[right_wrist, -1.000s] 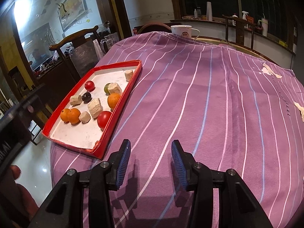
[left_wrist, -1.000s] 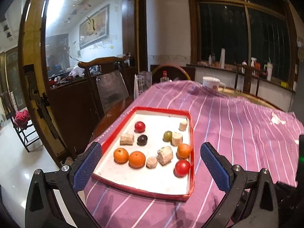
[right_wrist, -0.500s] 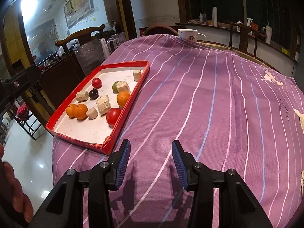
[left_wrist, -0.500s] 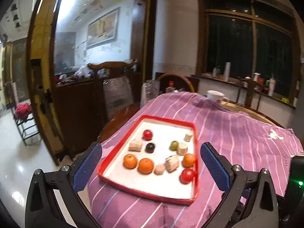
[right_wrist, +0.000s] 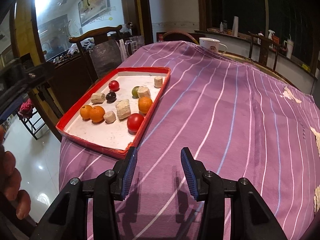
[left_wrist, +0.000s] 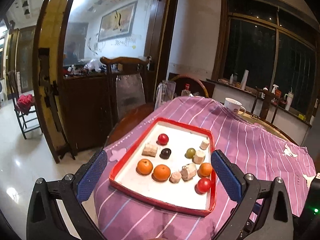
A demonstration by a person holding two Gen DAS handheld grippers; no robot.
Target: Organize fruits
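Note:
A red-rimmed white tray (left_wrist: 160, 202) (right_wrist: 149, 113) lies on the purple striped tablecloth (right_wrist: 230, 110). It holds three oranges (left_wrist: 162, 172) (right_wrist: 97, 113), two red tomatoes (left_wrist: 204, 185) (right_wrist: 135, 121), a dark plum (left_wrist: 165, 153), a green fruit (left_wrist: 190, 152) and several pale cut chunks (left_wrist: 189, 171). My left gripper (left_wrist: 158, 175) hangs open and wide in front of the tray, nothing between its blue pads. Over bare cloth to the right of the tray's near corner, my right gripper (right_wrist: 159, 167) stands open and empty.
A white mug (right_wrist: 209, 44) stands at the table's far edge. Wooden chairs (left_wrist: 128, 86) and a dark cabinet (left_wrist: 84, 108) stand left of the table. A person's fingers (right_wrist: 12, 186) show at the left edge of the right wrist view. White scraps (right_wrist: 290, 94) lie on the cloth at right.
Both cameras have drawn back and risen a little, so the tray sits lower and smaller in view. Both grippers rolled slightly. Neither jaw opening changed; nothing in the tray moved.

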